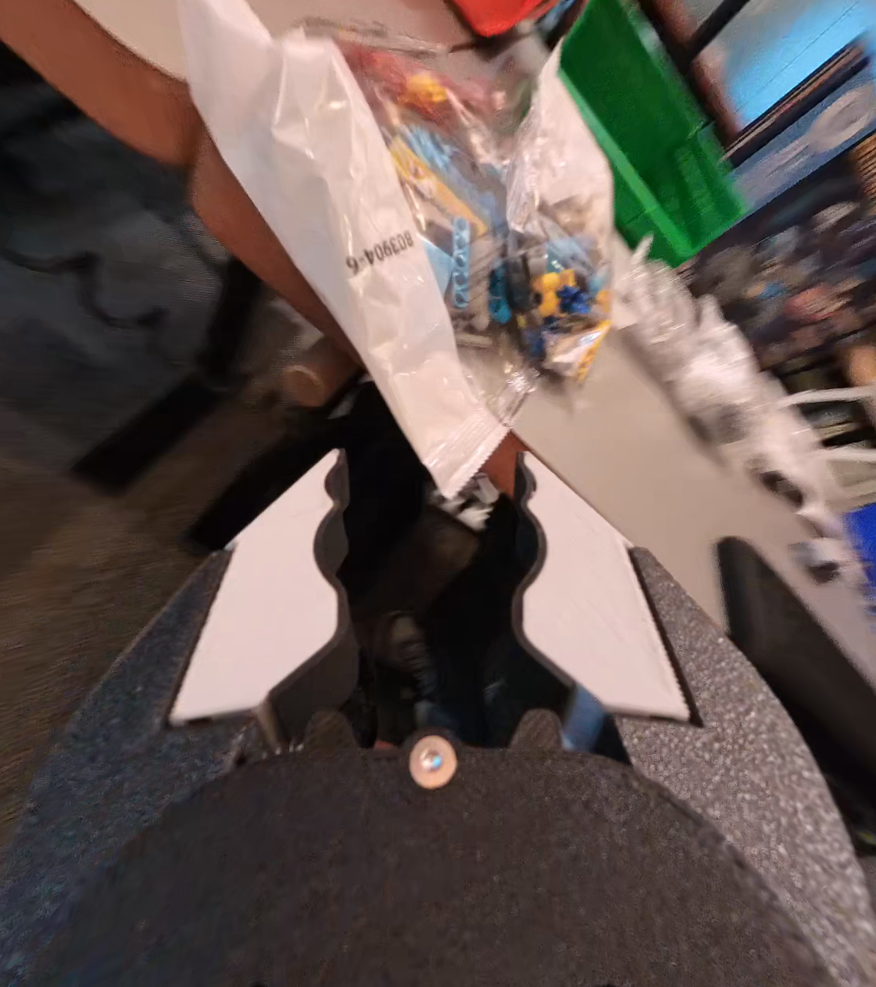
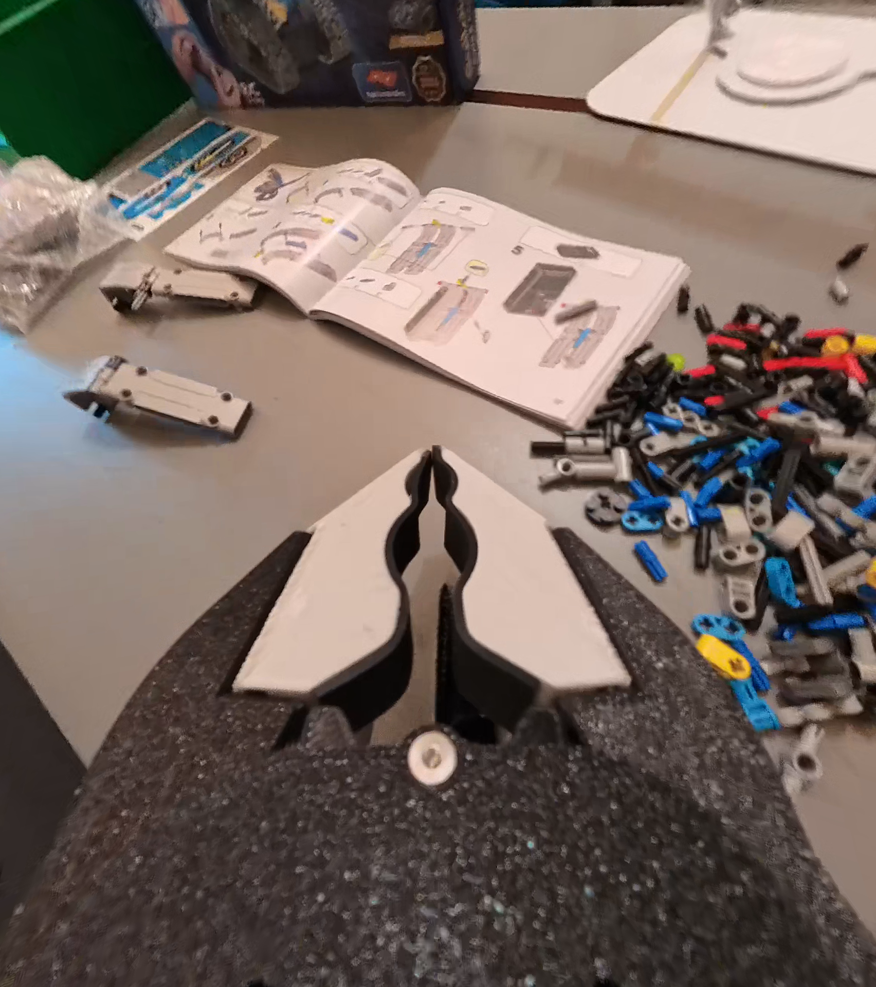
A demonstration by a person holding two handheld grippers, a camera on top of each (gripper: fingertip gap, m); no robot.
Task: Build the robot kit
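Note:
My left gripper point(image 1: 431, 463) is open at the edge of the grey table point(image 1: 617, 459). A plastic bag point(image 1: 350, 224) with a white strip, holding blue, yellow and red bricks, hangs over that edge. Its lower corner sits between my fingertips, and the jaws stand wide apart around it. The view is motion-blurred. My right gripper point(image 2: 433, 454) is shut and empty, with its tips touching, above the table point(image 2: 211, 534). It is left of a pile of small loose bricks point(image 2: 777, 480) and in front of an open instruction booklet point(image 2: 425, 277).
Two grey part-built pieces point(image 2: 169, 398) point(image 2: 179, 288) lie left of the booklet, by a sticker sheet point(image 2: 185, 171) and a crumpled clear bag point(image 2: 14, 235). A printed box point(image 2: 329, 48), a green bin point(image 2: 51, 80) and a white board point(image 2: 777, 107) stand at the back. Across from one pair of fingers to the other is roughly 70 cm.

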